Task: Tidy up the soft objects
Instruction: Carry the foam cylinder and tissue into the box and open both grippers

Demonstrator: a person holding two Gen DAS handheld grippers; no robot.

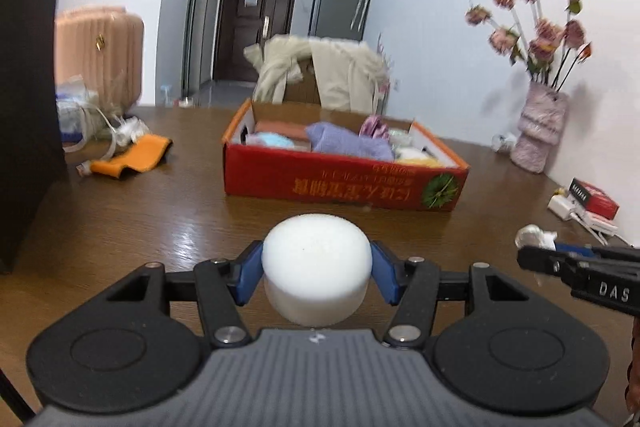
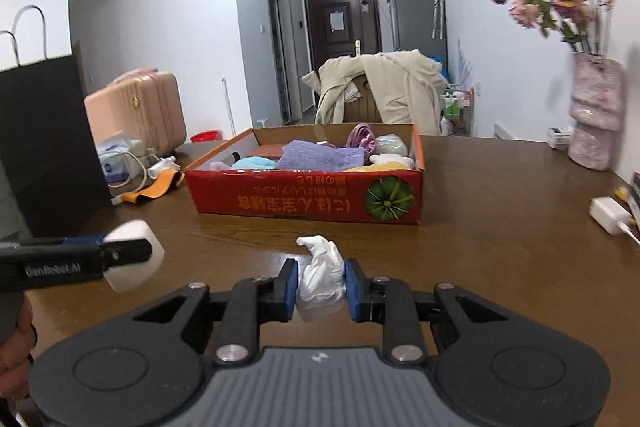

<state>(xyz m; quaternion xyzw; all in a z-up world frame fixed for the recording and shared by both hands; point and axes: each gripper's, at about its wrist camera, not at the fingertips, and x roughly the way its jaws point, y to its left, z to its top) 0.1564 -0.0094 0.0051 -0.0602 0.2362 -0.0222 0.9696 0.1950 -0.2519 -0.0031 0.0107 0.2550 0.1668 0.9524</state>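
My left gripper (image 1: 316, 267) is shut on a round white foam sponge (image 1: 316, 263) and holds it above the wooden table, in front of the red cardboard box (image 1: 340, 183). The sponge also shows in the right wrist view (image 2: 136, 255). My right gripper (image 2: 320, 285) is shut on a crumpled white soft cloth (image 2: 322, 275), close to the table top. That cloth also shows at the right of the left wrist view (image 1: 534, 237). The box (image 2: 308, 203) holds several soft things, among them a purple cloth (image 2: 320, 155).
An orange strap (image 1: 136, 157) and a pile of cables lie left of the box. A black paper bag (image 2: 44, 143) stands at the left. A pink vase of flowers (image 1: 540, 135), a white charger (image 2: 610, 215) and a red packet (image 1: 596, 201) sit at the right.
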